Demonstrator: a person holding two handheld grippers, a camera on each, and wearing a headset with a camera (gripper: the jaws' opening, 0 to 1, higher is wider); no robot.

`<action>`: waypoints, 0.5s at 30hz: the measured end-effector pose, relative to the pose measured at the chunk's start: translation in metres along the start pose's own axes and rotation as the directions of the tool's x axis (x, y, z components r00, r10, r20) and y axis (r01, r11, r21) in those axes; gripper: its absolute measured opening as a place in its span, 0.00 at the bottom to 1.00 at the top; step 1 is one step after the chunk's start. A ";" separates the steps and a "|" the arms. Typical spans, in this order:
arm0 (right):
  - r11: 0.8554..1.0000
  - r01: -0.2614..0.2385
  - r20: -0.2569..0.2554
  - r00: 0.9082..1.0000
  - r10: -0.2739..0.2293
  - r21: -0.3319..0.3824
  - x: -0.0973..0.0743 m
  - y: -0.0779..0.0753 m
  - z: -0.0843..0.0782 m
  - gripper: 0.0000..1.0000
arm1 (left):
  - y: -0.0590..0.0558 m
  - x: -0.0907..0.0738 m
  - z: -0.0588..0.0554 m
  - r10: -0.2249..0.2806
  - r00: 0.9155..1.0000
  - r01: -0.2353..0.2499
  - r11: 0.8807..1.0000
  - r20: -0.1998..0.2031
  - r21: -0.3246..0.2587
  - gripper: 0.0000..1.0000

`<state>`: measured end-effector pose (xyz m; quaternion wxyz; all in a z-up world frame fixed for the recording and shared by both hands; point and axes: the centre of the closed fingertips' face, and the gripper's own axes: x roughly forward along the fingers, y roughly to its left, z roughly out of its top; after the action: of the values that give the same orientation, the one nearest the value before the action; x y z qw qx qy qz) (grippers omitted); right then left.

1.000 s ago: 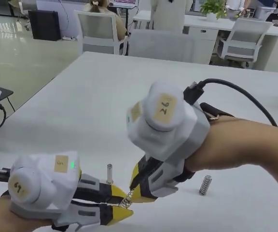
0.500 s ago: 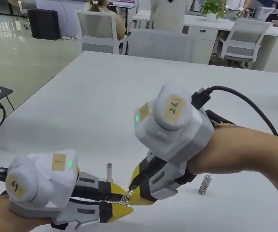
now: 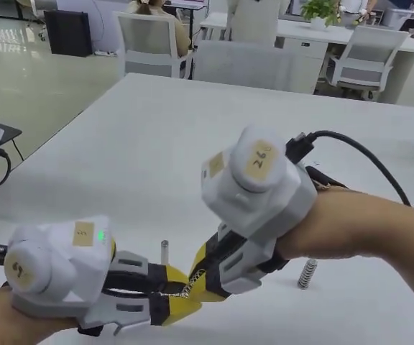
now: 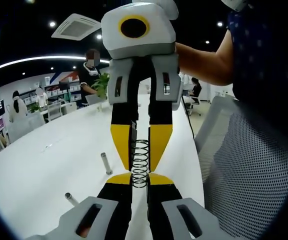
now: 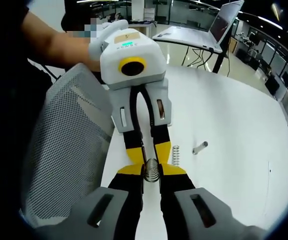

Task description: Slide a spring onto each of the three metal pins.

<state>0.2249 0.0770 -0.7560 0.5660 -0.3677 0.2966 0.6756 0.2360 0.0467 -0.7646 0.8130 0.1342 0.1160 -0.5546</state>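
both grippers meet tip to tip low over the tabletop (image 3: 157,144), sharing one spring (image 4: 140,161). the left gripper (image 4: 140,180) has its fingers closed narrow on one end, and the right gripper (image 5: 151,171) clamps the other. i'd call it a regrip before threading. next, one side must let go and the coil be lined up over the upright pin (image 3: 164,252). the right gripper's sticker reads "26"; the left's looks like "69".

Bright, even ceiling light; fisheye edges warped.
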 end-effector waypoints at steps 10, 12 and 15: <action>1.000 -0.001 0.007 1.000 0.001 0.001 -0.002 0.000 0.001 0.09 | -0.002 0.000 0.007 -0.005 1.000 0.006 1.000 0.027 -0.013 0.02; 1.000 0.001 0.008 1.000 -0.001 0.001 -0.002 0.000 0.002 0.09 | -0.001 -0.001 0.007 -0.005 0.999 0.005 1.000 0.033 -0.014 0.02; 1.000 -0.002 0.003 1.000 0.002 0.006 -0.002 0.000 0.001 0.09 | -0.001 0.000 0.007 -0.005 1.000 0.006 1.000 0.030 -0.012 0.02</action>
<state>0.2247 0.0769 -0.7534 0.5669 -0.3648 0.2979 0.6758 0.2350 0.0440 -0.7585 0.8139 0.1207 0.1073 -0.5581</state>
